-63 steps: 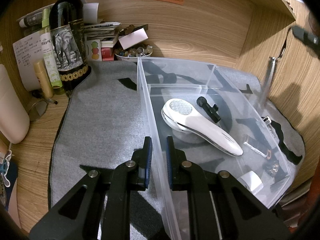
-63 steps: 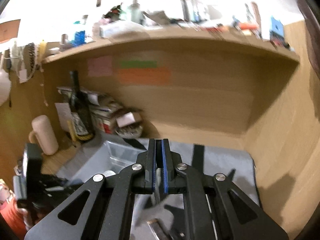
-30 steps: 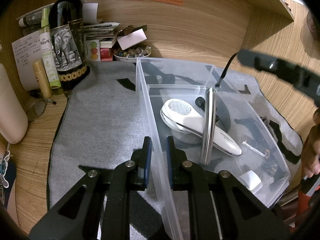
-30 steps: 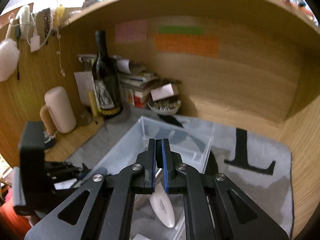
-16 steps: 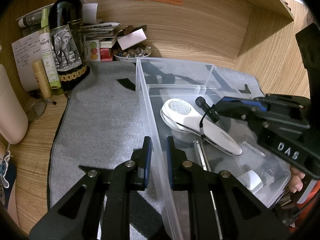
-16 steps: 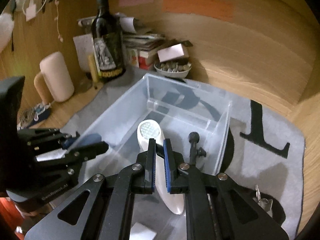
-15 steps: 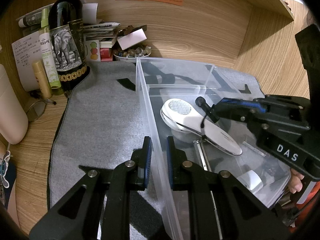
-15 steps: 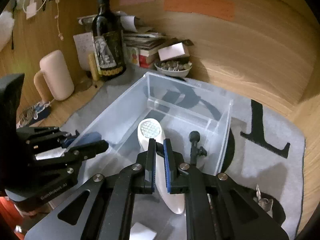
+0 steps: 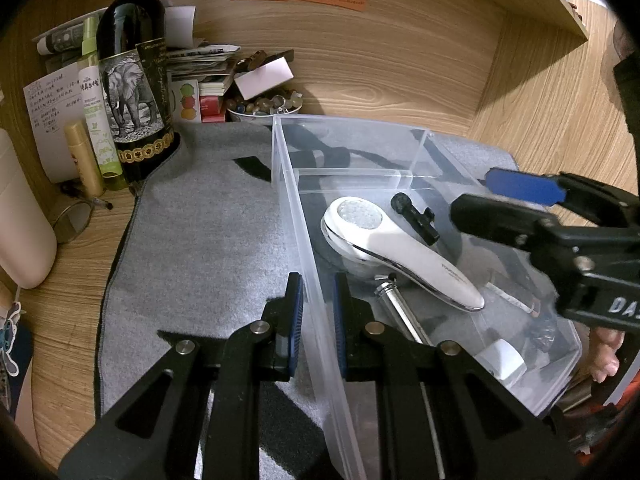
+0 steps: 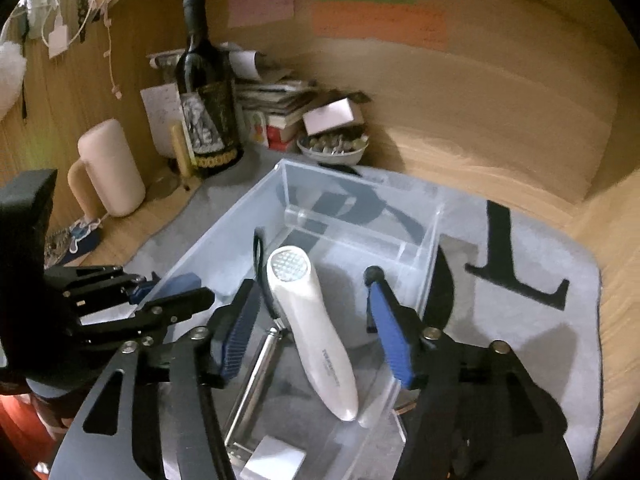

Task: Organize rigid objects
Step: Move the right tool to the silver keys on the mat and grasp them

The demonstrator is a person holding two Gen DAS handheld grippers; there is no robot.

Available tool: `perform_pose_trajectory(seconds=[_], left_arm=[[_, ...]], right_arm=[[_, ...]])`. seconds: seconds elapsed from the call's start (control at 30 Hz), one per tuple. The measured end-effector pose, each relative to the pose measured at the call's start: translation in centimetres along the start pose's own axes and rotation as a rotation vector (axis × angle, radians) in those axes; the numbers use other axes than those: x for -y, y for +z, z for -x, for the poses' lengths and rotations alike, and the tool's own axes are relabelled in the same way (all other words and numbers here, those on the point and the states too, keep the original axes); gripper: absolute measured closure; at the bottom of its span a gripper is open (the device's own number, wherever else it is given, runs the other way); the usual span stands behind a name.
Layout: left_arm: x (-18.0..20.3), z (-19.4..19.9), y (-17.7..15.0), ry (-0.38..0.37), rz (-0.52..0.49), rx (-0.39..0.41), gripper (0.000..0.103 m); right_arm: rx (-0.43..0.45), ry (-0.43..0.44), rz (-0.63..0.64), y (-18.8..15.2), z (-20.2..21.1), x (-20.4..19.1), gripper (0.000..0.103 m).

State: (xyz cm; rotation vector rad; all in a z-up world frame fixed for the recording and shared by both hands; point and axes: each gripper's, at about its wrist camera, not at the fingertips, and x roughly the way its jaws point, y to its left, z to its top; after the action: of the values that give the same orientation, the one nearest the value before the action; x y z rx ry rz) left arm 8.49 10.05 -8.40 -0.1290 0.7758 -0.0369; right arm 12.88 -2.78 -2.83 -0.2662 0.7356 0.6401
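A clear plastic bin (image 9: pixel 416 148) (image 10: pixel 400 220) stands on a grey mat. In it lie a white handheld device (image 9: pixel 400 244) (image 10: pixel 316 336), a chrome rod (image 9: pixel 400 316) (image 10: pixel 256 376) with a black loop, a black clip (image 9: pixel 414 216) and a small white box (image 9: pixel 500 362) (image 10: pixel 276 460). My left gripper (image 9: pixel 316 312) is shut on the bin's near left wall. My right gripper (image 10: pixel 312 328) is open and empty above the bin, over the white device; it shows at the right in the left wrist view (image 9: pixel 516 204).
A wine bottle (image 9: pixel 132 72) (image 10: pixel 206 104), spray bottle (image 9: pixel 98 108), yellow tube (image 9: pixel 84 160), stacked books and a bowl of stones (image 9: pixel 264 106) (image 10: pixel 332 146) crowd the back left. A pink mug (image 10: pixel 110 168) stands left. Wooden walls close the back and right.
The right gripper lowered the chrome rod into the bin, then opened and let it go. The rod now lies in the bin. The left gripper has not moved.
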Motion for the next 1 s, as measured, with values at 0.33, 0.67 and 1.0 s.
perform_pose_trajectory(seconds=[0.33,0.67,1.0], left_arm=[[0.0,0.0,0.0,0.001,-0.002,-0.003,0.090],[-0.1,0.0,-0.1,0.002,-0.003,-0.005,0.090],[-0.1,0.0,-0.1,0.003,-0.003,-0.006,0.090]], right_arm=[[0.080,-0.054,-0.040,-1.0,3.0,1.4,0.023],[0.105,-0.201,-0.144,-3.8,6.2,6.1,0.021],[-0.001,-0.320,-0.321,-8.1,5.6,12.4,0.021]])
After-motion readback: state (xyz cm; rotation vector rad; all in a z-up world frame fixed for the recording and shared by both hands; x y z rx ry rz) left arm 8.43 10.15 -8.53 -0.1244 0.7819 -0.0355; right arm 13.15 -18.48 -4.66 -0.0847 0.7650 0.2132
